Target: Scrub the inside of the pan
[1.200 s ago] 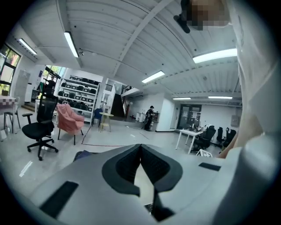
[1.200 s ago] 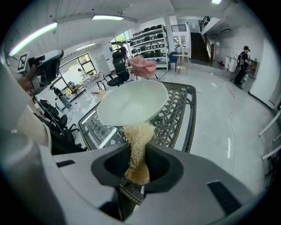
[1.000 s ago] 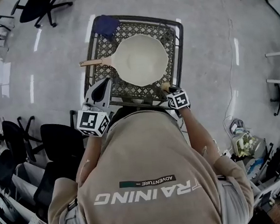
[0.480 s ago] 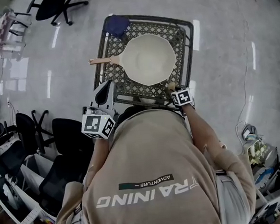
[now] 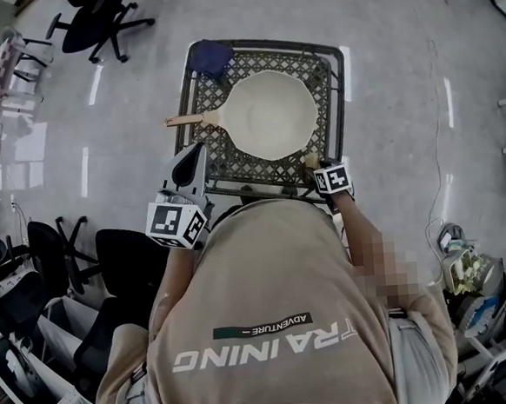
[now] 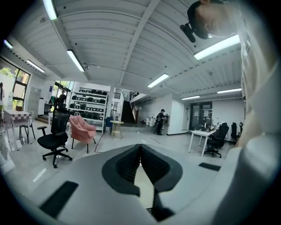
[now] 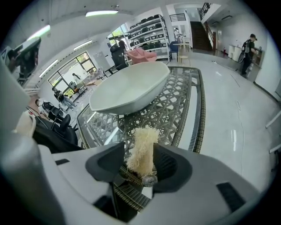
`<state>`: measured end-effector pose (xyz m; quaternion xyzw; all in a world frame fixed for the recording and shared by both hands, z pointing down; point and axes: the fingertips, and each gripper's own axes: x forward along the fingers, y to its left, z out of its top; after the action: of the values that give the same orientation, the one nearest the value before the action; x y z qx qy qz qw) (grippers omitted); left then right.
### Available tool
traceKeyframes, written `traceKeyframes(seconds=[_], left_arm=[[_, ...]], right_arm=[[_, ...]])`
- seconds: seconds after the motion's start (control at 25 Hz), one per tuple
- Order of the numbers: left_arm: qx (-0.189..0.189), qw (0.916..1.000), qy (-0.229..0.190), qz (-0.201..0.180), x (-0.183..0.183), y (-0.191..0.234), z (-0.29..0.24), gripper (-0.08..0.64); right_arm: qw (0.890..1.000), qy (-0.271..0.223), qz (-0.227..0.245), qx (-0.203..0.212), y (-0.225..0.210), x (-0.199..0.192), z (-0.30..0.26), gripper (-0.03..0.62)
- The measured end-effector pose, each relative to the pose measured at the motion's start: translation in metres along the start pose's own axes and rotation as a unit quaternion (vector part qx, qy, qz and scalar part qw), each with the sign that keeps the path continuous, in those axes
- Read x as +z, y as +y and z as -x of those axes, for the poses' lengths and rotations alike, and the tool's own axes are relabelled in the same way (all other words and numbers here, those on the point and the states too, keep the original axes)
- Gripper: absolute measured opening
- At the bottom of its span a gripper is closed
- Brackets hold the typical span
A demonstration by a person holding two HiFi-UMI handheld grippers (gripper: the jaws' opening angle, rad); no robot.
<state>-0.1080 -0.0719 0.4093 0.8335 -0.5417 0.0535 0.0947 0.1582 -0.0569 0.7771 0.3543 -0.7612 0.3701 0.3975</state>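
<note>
Nearest the person, the left gripper is held off the near-left corner of the table, clear of its lattice top, with its jaws together and nothing between them. The right gripper sits at the table's near-right edge; its jaws are opening, and a pale fibrous scrubber stands between them on the woven rim. Beyond both grippers, the cream pan rests open side up around the middle of the table, touching neither gripper. It lies ahead and a little left of the right gripper, and ahead and right of the left one. Its wooden handle points to the person's left, so its long axis runs side to side across the table. A blue cloth lies at the far-left corner.
</note>
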Motion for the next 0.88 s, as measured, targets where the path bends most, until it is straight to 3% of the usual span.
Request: traceKeyframes(seconds=[0.2, 0.4, 0.52, 0.68, 0.8, 0.88], left_arm=[[-0.021, 0.9996, -0.015, 0.007, -0.007, 0.002, -0.001, 0.018], [-0.043, 0.9987, -0.028, 0.008, -0.008, -0.003, 0.000, 0.018], [-0.050, 0.9981, -0.036, 0.005, -0.002, 0.001, 0.002, 0.018], [-0.060, 0.9969, -0.051, 0.005, 0.011, 0.003, 0.006, 0.018], [-0.070, 0.9951, -0.071, -0.002, 0.030, 0.005, 0.004, 0.018], [-0.075, 0.9937, -0.083, -0.007, 0.042, 0.005, 0.003, 0.018]], right_arm=[[0.997, -0.068, 0.020, -0.001, 0.012, 0.026, 0.038, 0.202], [0.982, -0.171, 0.076, 0.006, 0.047, 0.083, 0.095, 0.077], [0.961, -0.252, 0.102, 0.041, 0.087, 0.132, 0.138, 0.036], [0.923, -0.340, 0.156, 0.087, 0.147, 0.190, 0.198, 0.017], [0.894, -0.399, 0.150, 0.136, 0.182, 0.229, 0.240, 0.017], [0.876, -0.431, 0.162, 0.146, 0.201, 0.249, 0.267, 0.017]])
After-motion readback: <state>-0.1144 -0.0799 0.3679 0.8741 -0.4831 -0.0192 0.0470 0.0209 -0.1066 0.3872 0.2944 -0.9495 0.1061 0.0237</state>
